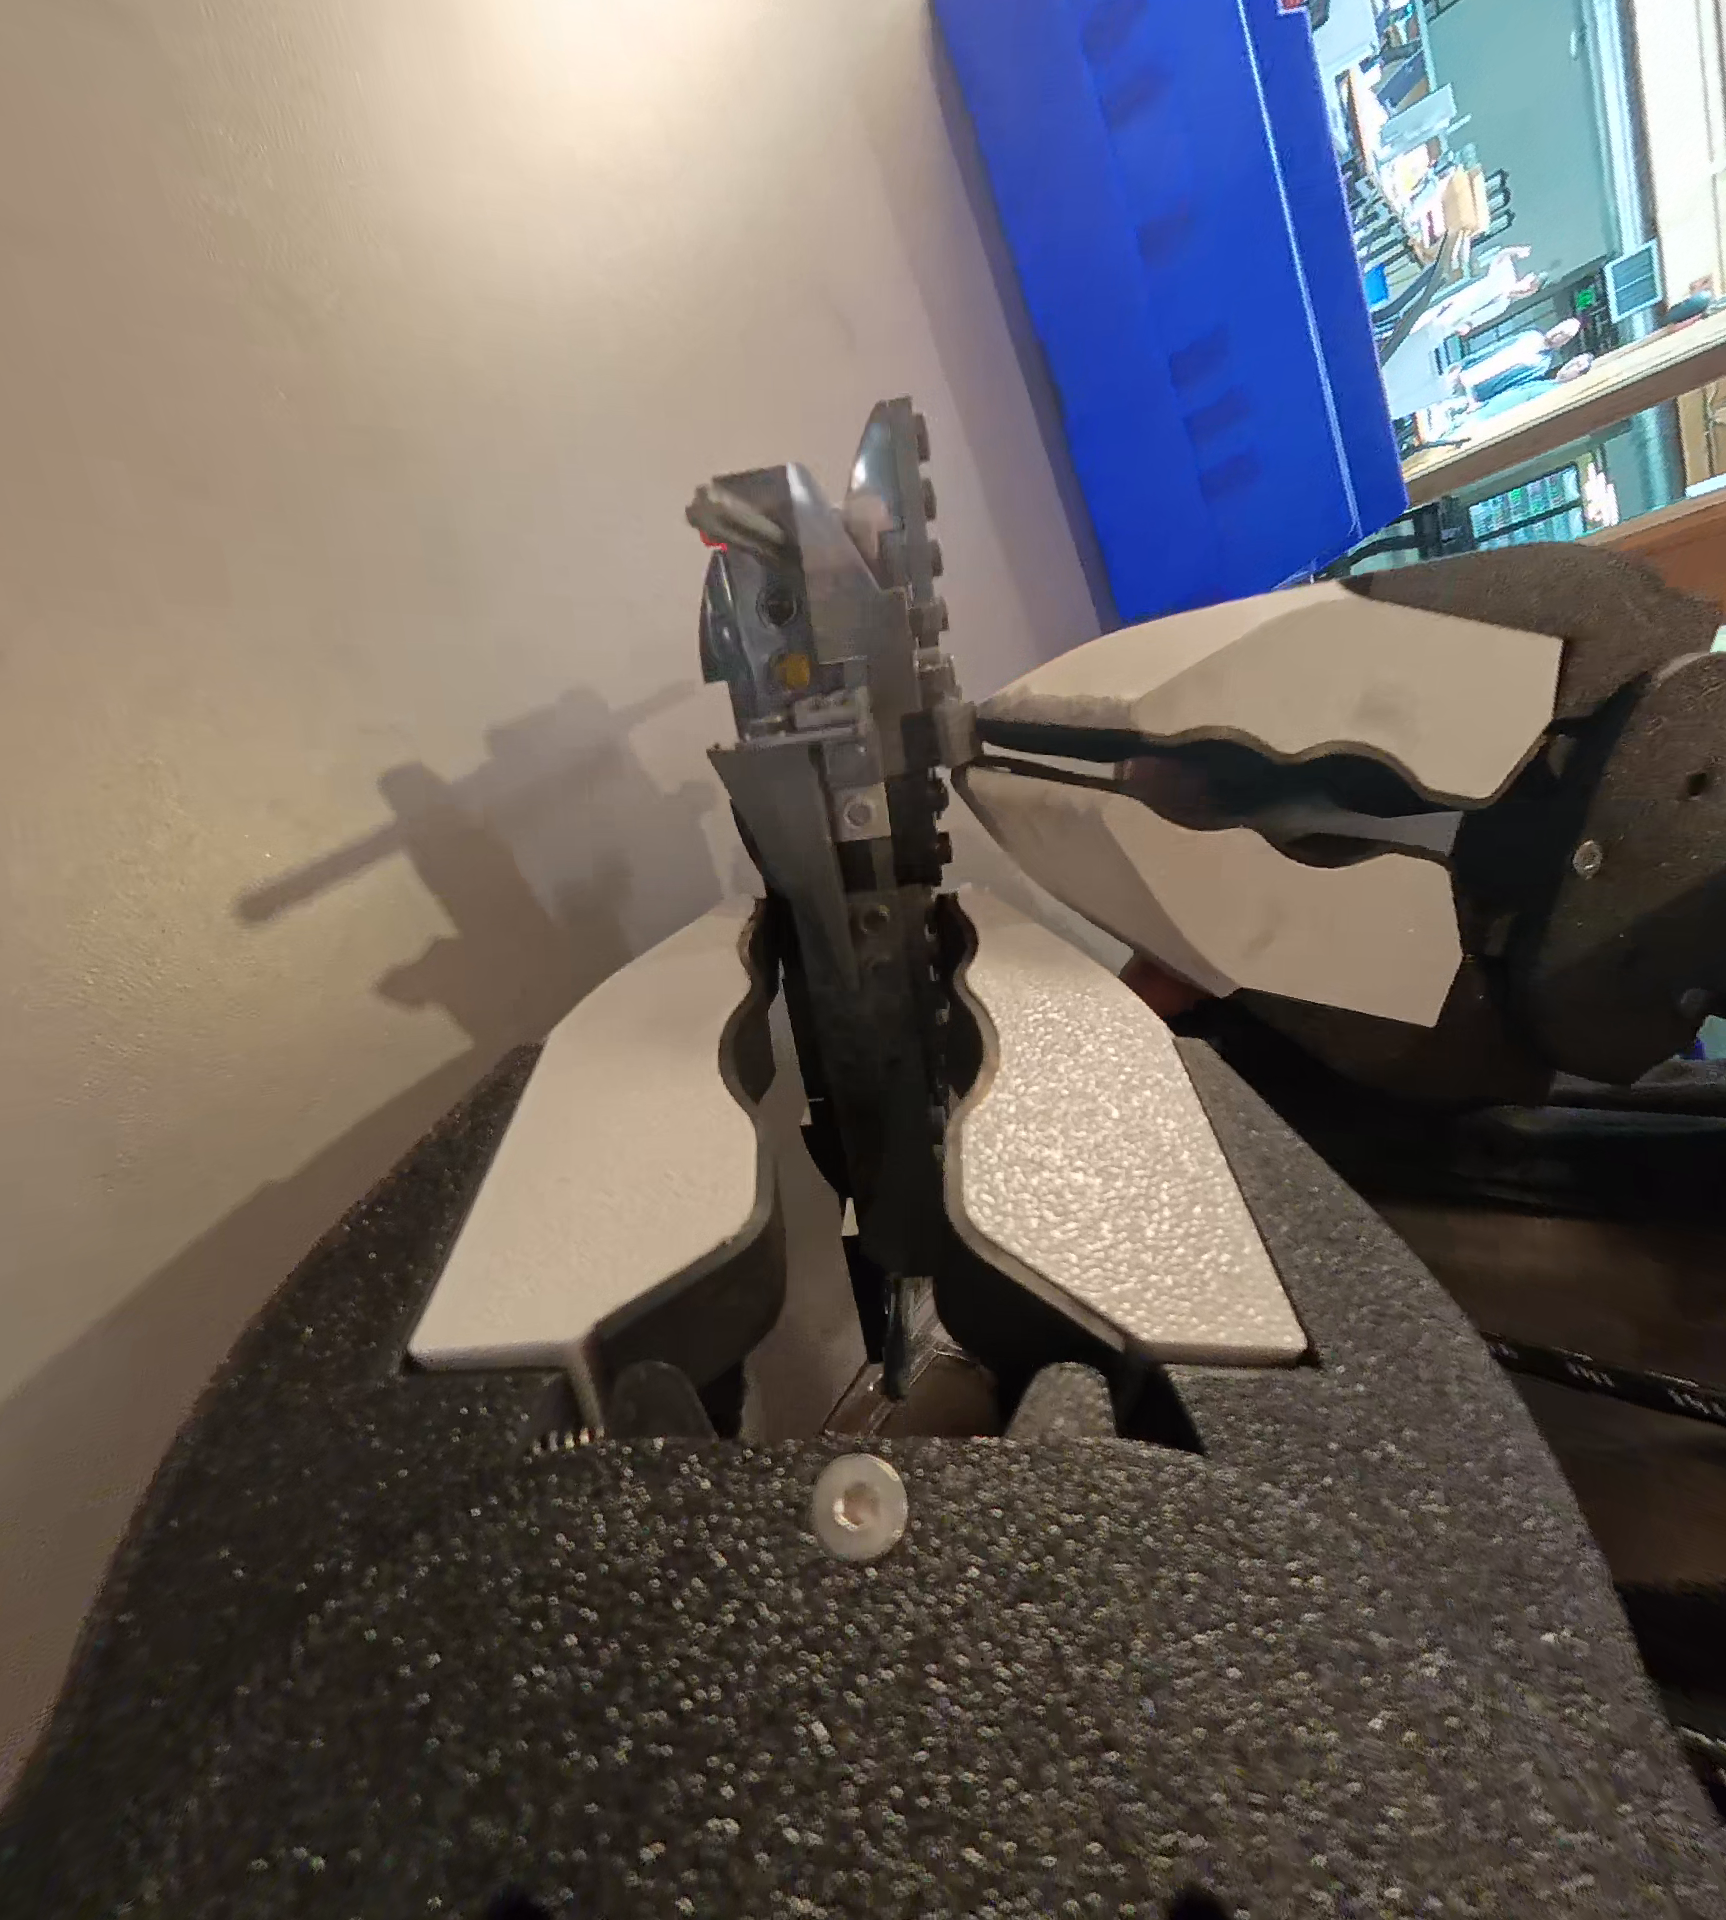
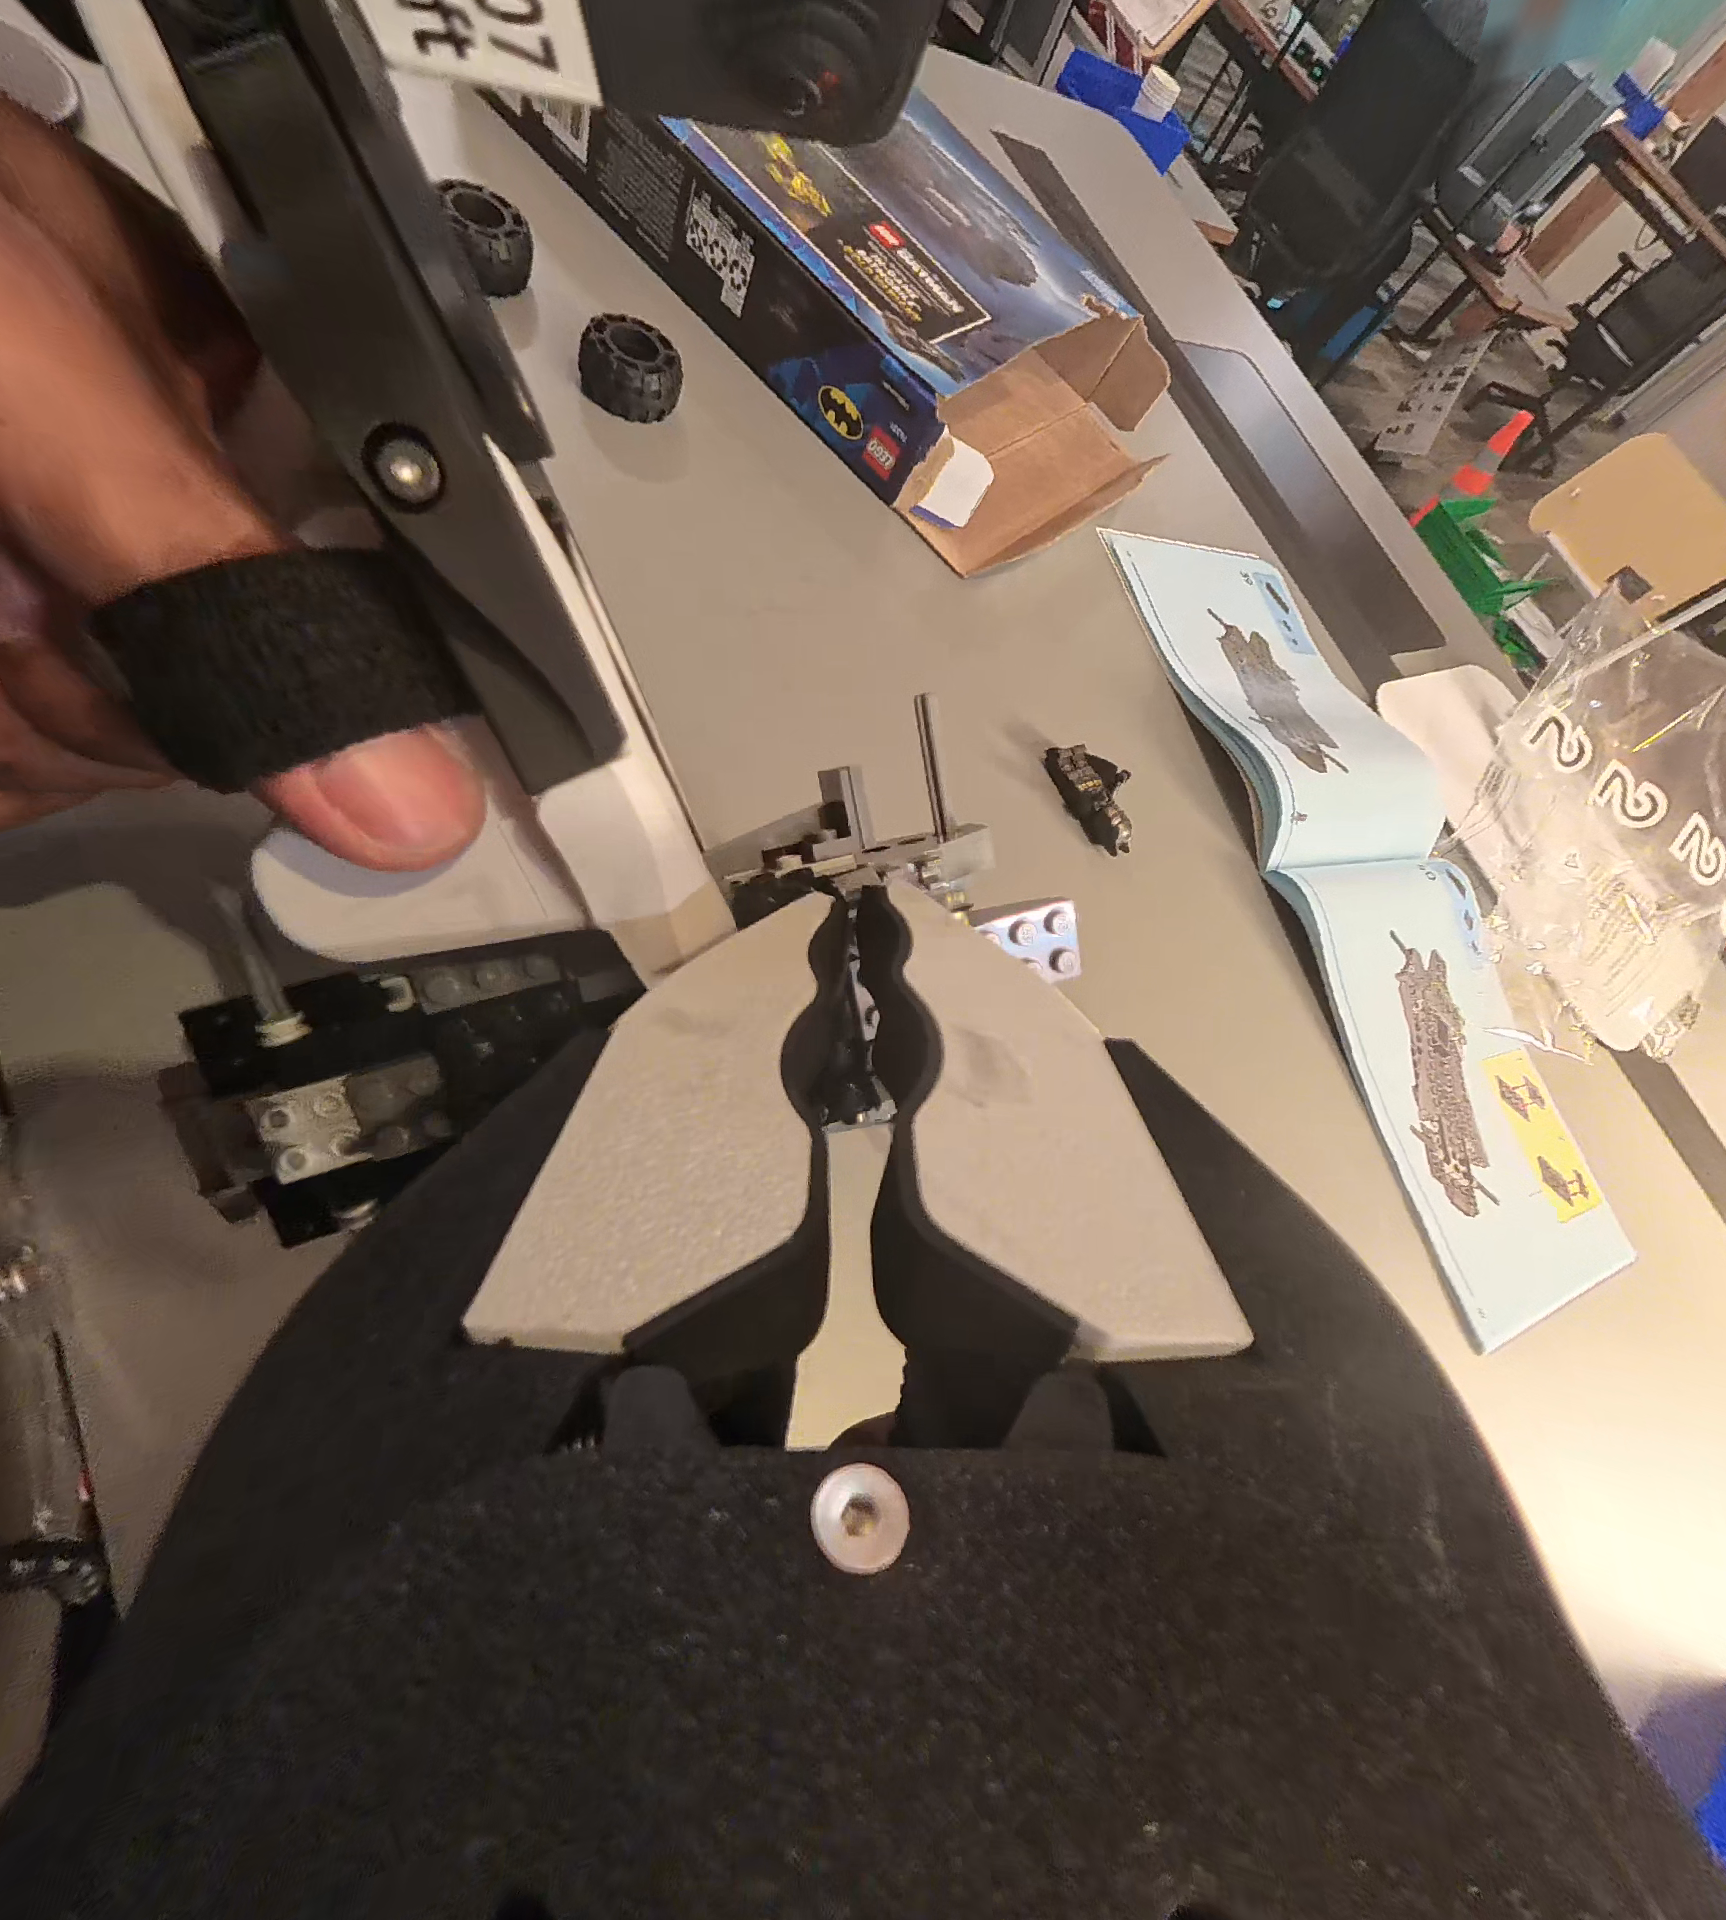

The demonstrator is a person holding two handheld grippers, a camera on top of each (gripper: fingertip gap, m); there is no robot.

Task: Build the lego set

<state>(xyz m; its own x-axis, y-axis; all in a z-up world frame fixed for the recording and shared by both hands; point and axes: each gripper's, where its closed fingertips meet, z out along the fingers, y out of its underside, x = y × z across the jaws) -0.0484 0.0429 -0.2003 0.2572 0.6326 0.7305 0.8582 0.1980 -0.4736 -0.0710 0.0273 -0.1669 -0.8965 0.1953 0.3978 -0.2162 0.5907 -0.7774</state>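
A grey table [image 2: 797, 582] carries everything in the right wrist view. Toward its far edge lies an opened toy-brick box [image 2: 869, 312], its cardboard flap gaping, with two black rubber tyres [image 2: 630, 367] just beside it on the left. Along the right edge an instruction booklet [image 2: 1358, 914] lies spread open, and a crumpled clear plastic bag [image 2: 1648, 831] overlaps the corner beyond it. Between box and booklet a small dark figure [image 2: 1091, 795] lies on its own.

The left gripper [image 1: 854, 914], held off the table near its left edge, is clenched around a long grey-and-black brick model [image 1: 828, 727]; both pads press the model's flanks and it stands up out of the jaws against a pale wall [image 1: 267, 416]. The right gripper [image 1: 973, 753] comes in from the side, its tips all but closed on a small grey piece [image 1: 952, 732] at the model's studded edge (whether they truly pinch it or merely touch, I cannot tell).

By my judgement the model is light and stiff but fragile: press-fit parts, thin plates and a slim upright rod [image 2: 932, 769] would pop off under a twist. The solid middle, where the pads already sit, looks the safest hold. A hand [image 2: 59, 520] grips the left tool's handle.
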